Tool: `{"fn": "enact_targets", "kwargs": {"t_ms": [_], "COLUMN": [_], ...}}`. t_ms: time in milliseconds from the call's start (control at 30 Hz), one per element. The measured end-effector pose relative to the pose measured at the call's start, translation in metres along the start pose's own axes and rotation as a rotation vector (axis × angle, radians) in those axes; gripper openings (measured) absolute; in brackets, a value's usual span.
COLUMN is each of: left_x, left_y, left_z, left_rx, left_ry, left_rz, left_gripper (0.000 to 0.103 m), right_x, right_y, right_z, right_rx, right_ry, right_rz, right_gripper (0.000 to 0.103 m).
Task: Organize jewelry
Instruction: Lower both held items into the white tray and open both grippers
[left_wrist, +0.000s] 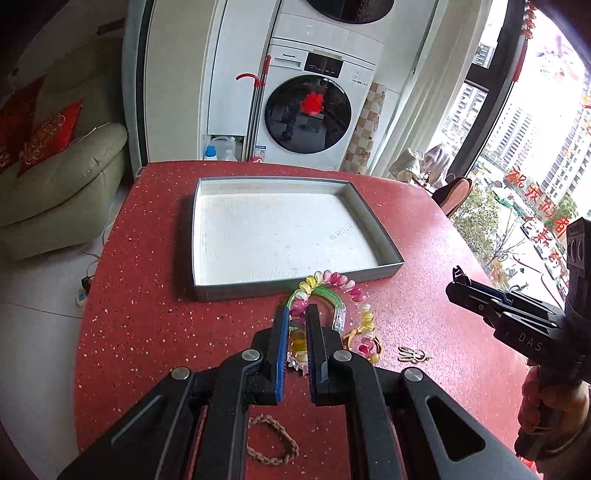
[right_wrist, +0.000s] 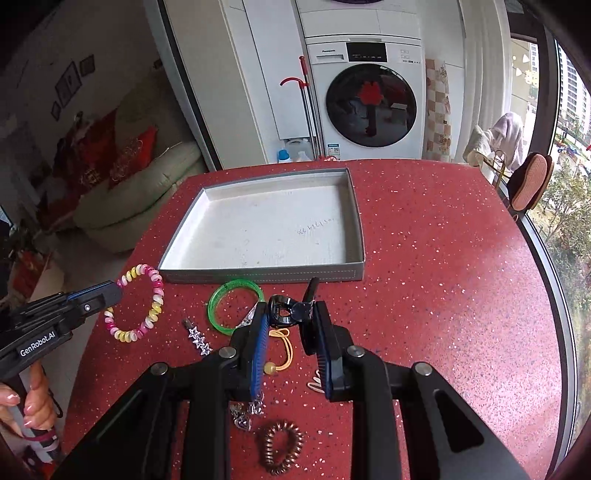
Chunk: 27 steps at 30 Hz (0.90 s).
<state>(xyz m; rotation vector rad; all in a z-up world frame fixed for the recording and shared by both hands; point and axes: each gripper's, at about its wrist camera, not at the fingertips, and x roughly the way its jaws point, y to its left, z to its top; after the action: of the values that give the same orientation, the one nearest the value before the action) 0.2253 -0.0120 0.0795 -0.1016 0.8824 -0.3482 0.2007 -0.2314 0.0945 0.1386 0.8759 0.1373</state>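
My left gripper (left_wrist: 297, 314) is shut on a pink, yellow and white beaded bracelet (left_wrist: 347, 286), which hangs above the red table; the right wrist view shows the bracelet (right_wrist: 147, 299) dangling from the gripper's tip (right_wrist: 116, 288). My right gripper (right_wrist: 290, 310) is shut on a black hair claw clip (right_wrist: 282, 308) and is seen from the side at the right edge (left_wrist: 458, 280) of the left wrist view. Just beyond both stands a shallow grey tray (left_wrist: 295, 290) with a bare white floor, its front wall (right_wrist: 258, 275) nearest. A green bangle (right_wrist: 236, 306) lies before it.
Loose on the red table (right_wrist: 443, 277) lie a star hair clip (right_wrist: 199, 339), a yellow hair tie (right_wrist: 284, 354), a brown spiral tie (right_wrist: 282, 450), a braided brown band (left_wrist: 273, 439) and a small pale charm (left_wrist: 413, 355). A washing machine (right_wrist: 369, 107) stands beyond the far edge.
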Motion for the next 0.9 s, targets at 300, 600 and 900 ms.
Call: {"fn": "enact_targets", "kwargs": {"t_ms": [300, 600, 900], "left_x": [0.078, 0.162, 0.189], "left_y": [0.026, 0.043, 0.041], "left_z": [0.072, 0.068, 0.054], "left_rx": [-0.008, 0.018, 0.057], "left_ry": [-0.031, 0.066, 0.11], "left_rz": [0.11, 0.175, 0.233], "left_gripper": [0.027, 0.027, 0.028], "right_x": [0.074, 0.149, 0.18], "right_y": [-0.003, -0.008, -0.015], "right_z": [0.066, 0.068, 0.048], "right_rx": [0.026, 0.027, 0.028], "right_ry": [0.044, 0.11, 0.16], "right_rz": [-0.013, -0.065, -0.094], "right_gripper": [0.026, 0.026, 0.026]}}
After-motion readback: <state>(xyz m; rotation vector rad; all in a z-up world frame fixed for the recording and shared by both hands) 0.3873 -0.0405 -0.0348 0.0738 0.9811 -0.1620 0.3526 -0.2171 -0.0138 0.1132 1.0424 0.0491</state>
